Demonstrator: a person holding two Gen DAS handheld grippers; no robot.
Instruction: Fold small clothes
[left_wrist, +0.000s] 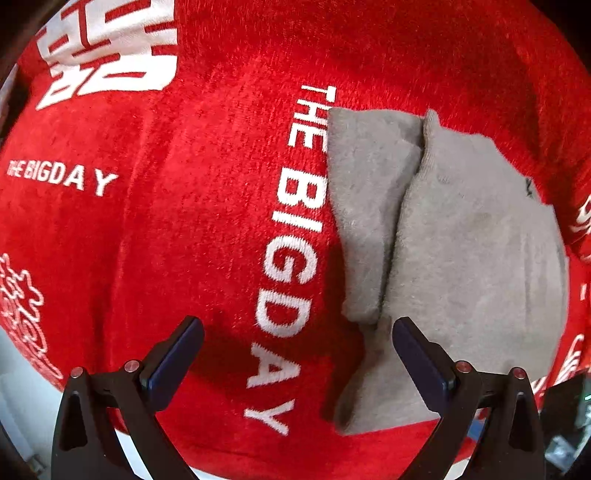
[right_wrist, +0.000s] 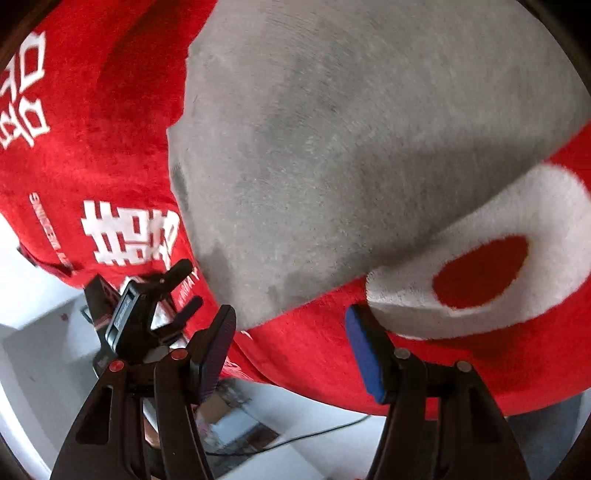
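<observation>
A grey garment (left_wrist: 461, 236), folded into overlapping layers, lies on a red plush cloth (left_wrist: 184, 206) printed with white "THE BIG DAY" lettering. My left gripper (left_wrist: 297, 341) is open and empty, hovering over the cloth by the garment's near left corner. In the right wrist view the grey garment (right_wrist: 351, 147) fills most of the frame. My right gripper (right_wrist: 291, 332) is open and empty at the garment's near edge, over the red cloth (right_wrist: 332, 362). The left gripper (right_wrist: 159, 295) shows at the left there.
The red cloth's edge (right_wrist: 295, 387) hangs over a white floor with a cardboard box (right_wrist: 236, 421) and a dark cable (right_wrist: 314, 435) below. White surface (left_wrist: 22, 398) shows at the lower left of the left wrist view.
</observation>
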